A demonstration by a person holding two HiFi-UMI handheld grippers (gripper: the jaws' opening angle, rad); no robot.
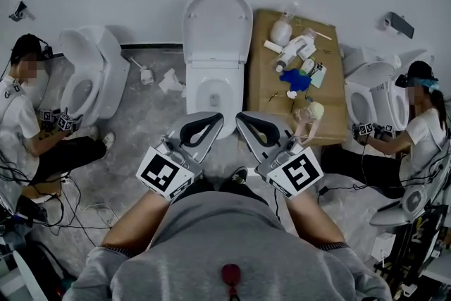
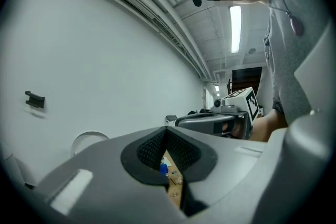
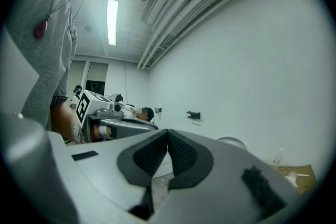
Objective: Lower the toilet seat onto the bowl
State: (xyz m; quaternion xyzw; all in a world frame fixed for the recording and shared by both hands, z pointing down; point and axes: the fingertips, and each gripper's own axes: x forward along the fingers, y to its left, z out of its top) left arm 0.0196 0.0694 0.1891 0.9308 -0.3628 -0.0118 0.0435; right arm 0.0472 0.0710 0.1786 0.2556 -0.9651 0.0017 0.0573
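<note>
The left gripper (image 1: 217, 119) and right gripper (image 1: 241, 118) are both pressed together and empty, near the bowl (image 1: 213, 91), whose seat (image 1: 217, 21) stands raised against the wall. The person should probably hook the seat's top edge and ease it down, not drop it. The head view shows seat and bowl plainly, while the gripper views show the pads meeting on nothing.

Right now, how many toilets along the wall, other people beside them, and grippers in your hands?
Toilets: 3, left toilet, centre toilet, right toilet
Other people: 2, left person, right person
Grippers: 2, left gripper, right gripper
Total: 7
</note>
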